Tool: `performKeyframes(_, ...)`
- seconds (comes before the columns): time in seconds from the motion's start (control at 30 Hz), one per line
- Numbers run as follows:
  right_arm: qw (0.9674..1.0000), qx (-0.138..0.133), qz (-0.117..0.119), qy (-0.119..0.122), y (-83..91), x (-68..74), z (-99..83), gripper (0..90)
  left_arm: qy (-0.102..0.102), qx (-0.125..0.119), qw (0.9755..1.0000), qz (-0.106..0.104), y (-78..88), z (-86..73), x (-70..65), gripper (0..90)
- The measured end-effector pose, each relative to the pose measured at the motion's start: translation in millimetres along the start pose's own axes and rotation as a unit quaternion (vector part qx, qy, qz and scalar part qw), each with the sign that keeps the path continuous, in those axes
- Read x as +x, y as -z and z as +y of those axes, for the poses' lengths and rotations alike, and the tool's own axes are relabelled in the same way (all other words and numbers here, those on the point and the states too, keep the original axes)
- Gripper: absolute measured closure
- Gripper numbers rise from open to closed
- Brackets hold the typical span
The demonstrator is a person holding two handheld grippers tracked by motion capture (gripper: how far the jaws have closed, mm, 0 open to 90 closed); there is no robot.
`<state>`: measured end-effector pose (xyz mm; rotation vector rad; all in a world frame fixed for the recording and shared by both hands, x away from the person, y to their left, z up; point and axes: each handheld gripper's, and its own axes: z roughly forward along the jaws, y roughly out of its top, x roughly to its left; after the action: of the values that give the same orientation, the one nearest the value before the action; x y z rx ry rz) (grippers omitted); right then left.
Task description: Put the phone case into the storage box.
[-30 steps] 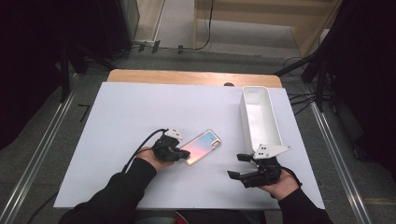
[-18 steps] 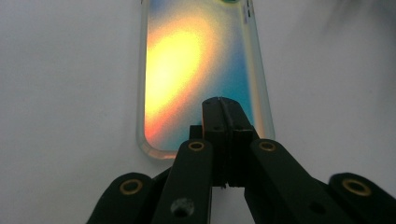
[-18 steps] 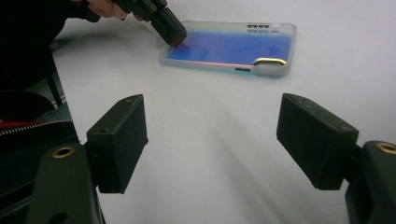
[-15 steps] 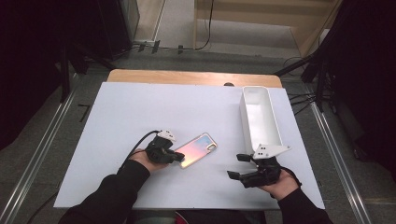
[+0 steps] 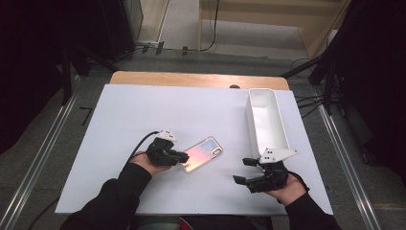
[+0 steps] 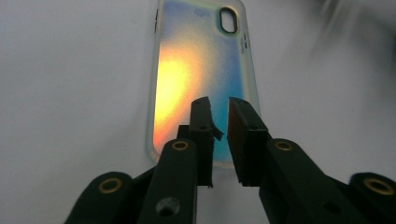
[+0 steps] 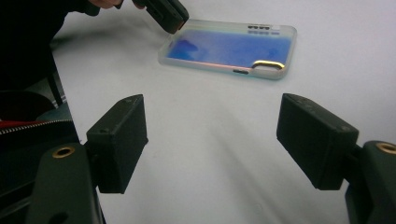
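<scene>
White and bare for the most part, the surface point(image 5: 143, 120) sits on a wooden top, with grey floor and metal rails to either side and dark equipment behind. A phone case point(image 5: 203, 154) with a shimmering pink, orange and blue back lies flat near the person's edge of the surface, its camera cutout at the end that points away from the left hand. The left claw point(image 5: 181, 156) rests at the near end of the case; in the left gripper view its jaws have just been opening and now stand a narrow gap apart over the case's short end point(image 6: 201, 60), their pads not pressing on it, so the grip is released. Whether the tips touch the case cannot be told. The right claw point(image 5: 245, 171) hovers near the front right of the surface, well apart from the case, its jaws spread wide with nothing between them; in the right gripper view the case point(image 7: 229, 49) lies beyond them with the left claw point(image 7: 169, 15) at its far end. A long white tray point(image 5: 280, 127) stands upright along the right side, just beyond the right claw.
</scene>
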<state>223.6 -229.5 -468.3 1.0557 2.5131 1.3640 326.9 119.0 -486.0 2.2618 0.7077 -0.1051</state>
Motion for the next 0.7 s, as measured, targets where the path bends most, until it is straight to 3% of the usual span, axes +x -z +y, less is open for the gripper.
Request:
performKeyframes(0.13, 1.0000, 0.000, 0.000, 0.001, 0.0, 0.1, 0.0, 23.2, 0.005, -0.023, 0.9997, -0.004, 4.9, 1.0, 0.7, 70.9)
performKeyframes(0.3, 1.0000, -0.001, 0.002, 0.000, -0.2, 0.1, -0.1, 23.2, 0.030, -0.042, 0.9985, -0.017, 14.1, 3.5, 6.8, 43.8)
performKeyframes(0.37, 1.0000, -0.001, 0.003, 0.001, -0.1, -0.3, -0.1, 23.2, 0.024, -0.055, 0.9980, -0.017, 20.3, 3.7, 7.4, 36.5)
performKeyframes(0.53, 1.0000, -0.001, 0.002, -0.002, 0.2, -0.6, -0.2, 23.2, 0.001, -0.095, 0.9954, -0.007, 38.0, 1.2, 5.0, 29.9)
performKeyframes(0.6, 1.0000, -0.001, 0.002, -0.001, 0.2, -0.6, -0.1, 23.2, 0.003, -0.102, 0.9947, -0.015, 42.6, -0.5, 4.8, 26.6)
performKeyframes(0.7, 1.0000, -0.003, 0.000, -0.001, 0.7, -0.9, 0.1, 23.2, -0.001, -0.113, 0.9935, -0.009, 49.9, -4.9, 3.0, 24.5)
